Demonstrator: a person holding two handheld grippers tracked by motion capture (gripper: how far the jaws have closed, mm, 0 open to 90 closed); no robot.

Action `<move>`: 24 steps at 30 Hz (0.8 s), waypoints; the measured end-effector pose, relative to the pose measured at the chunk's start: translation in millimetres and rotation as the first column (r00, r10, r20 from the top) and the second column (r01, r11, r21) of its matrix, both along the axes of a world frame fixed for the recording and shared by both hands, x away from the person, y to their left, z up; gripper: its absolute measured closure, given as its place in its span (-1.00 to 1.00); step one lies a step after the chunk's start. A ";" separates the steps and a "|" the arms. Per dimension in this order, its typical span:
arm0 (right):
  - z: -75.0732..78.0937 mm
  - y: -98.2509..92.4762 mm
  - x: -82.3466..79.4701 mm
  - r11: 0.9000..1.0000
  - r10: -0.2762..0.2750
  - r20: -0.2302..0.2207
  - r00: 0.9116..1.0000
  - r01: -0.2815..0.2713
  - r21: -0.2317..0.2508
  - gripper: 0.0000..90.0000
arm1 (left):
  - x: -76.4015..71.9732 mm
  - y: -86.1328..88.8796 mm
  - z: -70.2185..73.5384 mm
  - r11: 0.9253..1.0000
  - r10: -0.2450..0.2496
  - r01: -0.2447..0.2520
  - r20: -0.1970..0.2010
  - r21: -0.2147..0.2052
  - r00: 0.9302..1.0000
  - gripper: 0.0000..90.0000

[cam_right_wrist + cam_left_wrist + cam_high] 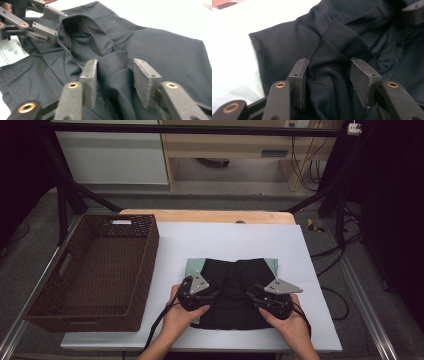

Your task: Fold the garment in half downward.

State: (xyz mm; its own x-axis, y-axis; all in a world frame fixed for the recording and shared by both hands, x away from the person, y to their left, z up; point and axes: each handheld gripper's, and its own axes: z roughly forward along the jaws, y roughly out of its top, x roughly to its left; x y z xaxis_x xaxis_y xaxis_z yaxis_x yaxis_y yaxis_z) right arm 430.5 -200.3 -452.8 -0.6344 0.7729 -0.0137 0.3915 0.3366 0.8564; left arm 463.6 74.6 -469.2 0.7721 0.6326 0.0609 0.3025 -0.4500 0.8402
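- High view: a black garment of smooth, matte knit lies folded into a rough rectangle on pale mint cloth, near the front edge of the white surface.
- Left gripper: jaws apart, a soft raised fold of the black fabric bunched between the flat pads.
- Right gripper: jaws apart, straddling another ridge.
- Dark wicker basket, rectangular and coarse-woven, stands left of the garment.
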 end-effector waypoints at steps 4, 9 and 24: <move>-0.7 -1.7 -0.2 1.000 0.010 0.000 1.000 -0.010 -0.007 0.61 | -0.3 -2.9 -2.3 1.000 -0.003 0.003 -0.004 0.013 1.000 0.22; -0.5 -4.4 -1.6 1.000 0.006 -0.002 1.000 -0.006 -0.006 0.77 | -6.4 -3.5 0.6 1.000 0.006 -0.006 0.003 0.013 1.000 0.52; 0.6 -15.4 -5.8 1.000 -0.011 -0.029 1.000 0.012 0.018 0.87 | -19.6 15.8 16.2 0.997 -0.005 -0.002 -0.098 -0.073 0.995 0.87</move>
State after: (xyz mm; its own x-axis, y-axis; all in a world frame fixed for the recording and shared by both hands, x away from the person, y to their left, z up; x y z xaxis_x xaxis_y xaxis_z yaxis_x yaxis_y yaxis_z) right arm 424.7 -215.7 -452.2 -0.6255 0.7800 0.0186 0.4197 0.3163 0.8507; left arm 443.9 90.4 -452.9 0.7728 0.6316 -0.0618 0.3847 -0.3889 0.8371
